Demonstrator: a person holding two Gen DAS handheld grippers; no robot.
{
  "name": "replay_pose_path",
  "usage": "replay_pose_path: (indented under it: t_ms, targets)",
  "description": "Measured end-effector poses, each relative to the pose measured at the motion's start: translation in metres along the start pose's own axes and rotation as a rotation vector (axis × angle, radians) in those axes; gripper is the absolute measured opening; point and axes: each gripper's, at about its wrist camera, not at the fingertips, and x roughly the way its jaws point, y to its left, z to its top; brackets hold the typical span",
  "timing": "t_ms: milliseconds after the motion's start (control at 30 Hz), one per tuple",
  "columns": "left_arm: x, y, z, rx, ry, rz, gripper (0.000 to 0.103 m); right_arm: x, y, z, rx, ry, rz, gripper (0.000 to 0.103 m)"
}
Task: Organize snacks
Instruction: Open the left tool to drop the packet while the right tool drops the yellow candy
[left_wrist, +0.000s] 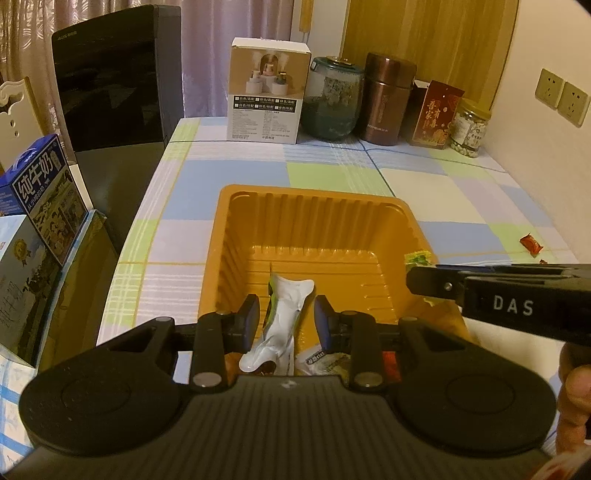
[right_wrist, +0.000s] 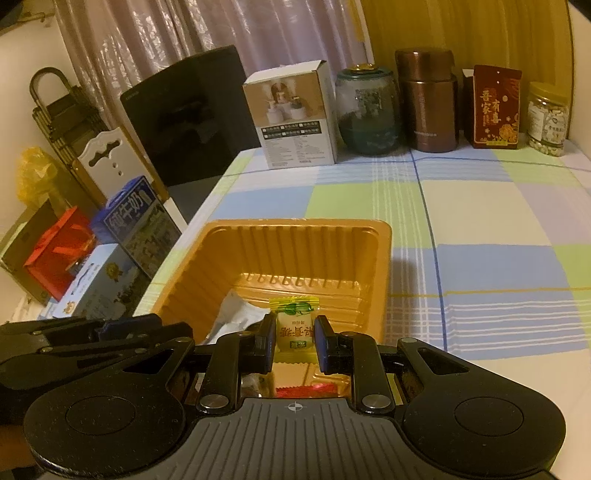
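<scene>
An orange plastic tray (left_wrist: 314, 206) sits on the checked tablecloth; it also shows in the right wrist view (right_wrist: 295, 230). My left gripper (left_wrist: 286, 319) hangs over the tray's near part, jaws apart, with a white and green snack packet (left_wrist: 284, 321) between them, not squeezed. My right gripper (right_wrist: 295, 341) is over the tray too, its pads close on either side of a yellow-green wrapped candy (right_wrist: 294, 325). The right gripper's black finger (left_wrist: 480, 291) crosses the left wrist view over the tray's right rim. More wrapped snacks (left_wrist: 321, 360) lie in the tray under the fingers.
A loose red candy (left_wrist: 530, 244) lies on the cloth right of the tray. A white box (left_wrist: 267, 92), glass jar (left_wrist: 330, 99), brown flask (left_wrist: 388, 98), red packet (left_wrist: 436, 114) and nut jar (left_wrist: 469, 127) line the back. Milk cartons (left_wrist: 44, 195) stand left of the table.
</scene>
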Motion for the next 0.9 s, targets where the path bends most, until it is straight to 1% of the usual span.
replay_pose_path:
  t_ms: [67,167,233,300,333,533,833,900]
  targets:
    - [-0.001,0.000,0.000,-0.001,-0.001,0.000,0.029,-0.001,0.001,0.001,0.003,-0.011,0.013,0.023]
    - [-0.003,0.000,0.000,-0.004,-0.002,0.003,0.029,-0.002,0.000,0.004,0.022,-0.024,0.058,0.023]
    - [-0.003,0.000,-0.001,-0.007,0.001,0.004,0.029,-0.002,-0.002,0.005,0.039,-0.023,0.062,0.026]
    - [-0.006,0.000,-0.002,-0.008,-0.001,0.006,0.030,-0.005,-0.004,0.005,0.045,-0.036,0.065,0.053]
    - [-0.007,0.000,-0.003,-0.008,-0.002,0.007,0.030,-0.009,-0.005,0.004,0.045,-0.046,0.065,0.055]
    - [-0.019,-0.005,-0.008,-0.017,-0.006,0.009,0.031,-0.030,-0.014,-0.001,0.063,-0.052,0.031,0.055]
    - [-0.053,-0.025,-0.020,-0.033,-0.024,0.002,0.036,-0.079,-0.030,-0.024,0.119,-0.056,-0.031,0.055]
    - [-0.060,-0.030,-0.023,-0.033,-0.027,0.001,0.040,-0.090,-0.031,-0.029,0.112,-0.056,-0.043,0.055]
